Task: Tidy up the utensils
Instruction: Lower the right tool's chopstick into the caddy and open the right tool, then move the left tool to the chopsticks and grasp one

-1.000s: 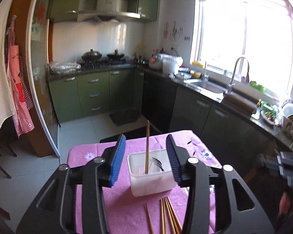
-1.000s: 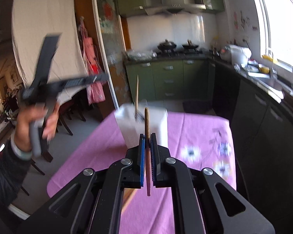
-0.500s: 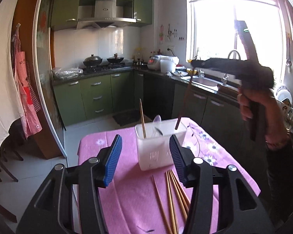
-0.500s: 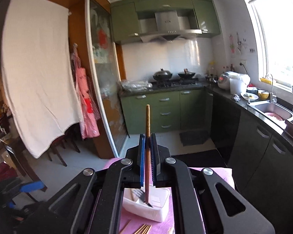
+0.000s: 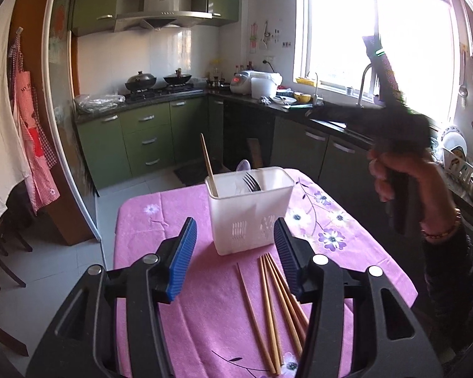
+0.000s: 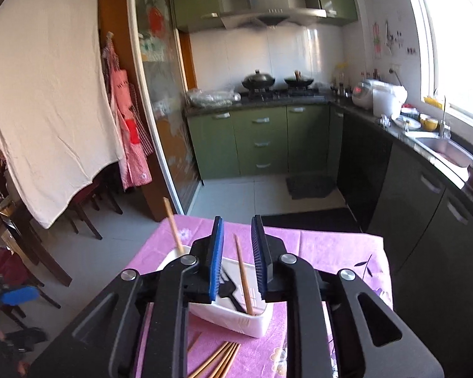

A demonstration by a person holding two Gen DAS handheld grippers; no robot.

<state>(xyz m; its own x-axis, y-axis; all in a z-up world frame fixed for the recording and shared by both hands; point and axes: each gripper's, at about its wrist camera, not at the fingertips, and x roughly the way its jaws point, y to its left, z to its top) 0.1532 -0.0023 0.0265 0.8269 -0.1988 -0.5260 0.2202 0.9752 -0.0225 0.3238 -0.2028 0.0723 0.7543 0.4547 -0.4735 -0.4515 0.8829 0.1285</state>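
A white utensil holder (image 5: 250,209) stands on the pink tablecloth (image 5: 142,220). It holds an upright chopstick (image 5: 208,165), a fork (image 5: 251,181) and a spoon. Several chopsticks (image 5: 269,308) lie on the cloth in front of it. My left gripper (image 5: 233,258) is open and empty, just short of the holder. My right gripper (image 6: 236,258) is open above the holder (image 6: 233,310); a chopstick (image 6: 243,275) stands free in the holder between its fingers. A second chopstick (image 6: 172,226) leans at the holder's left corner. Loose chopsticks (image 6: 219,359) lie below.
The table's edges drop to a tiled floor (image 5: 78,264). Green kitchen cabinets (image 6: 261,141) and a dark counter with a sink (image 6: 441,148) run behind and to the right. The right hand and its gripper body (image 5: 394,145) hang above the table's right side.
My right gripper has opened and let go of the chopstick, which now stands in the holder. My left gripper has drawn back a little from the holder.
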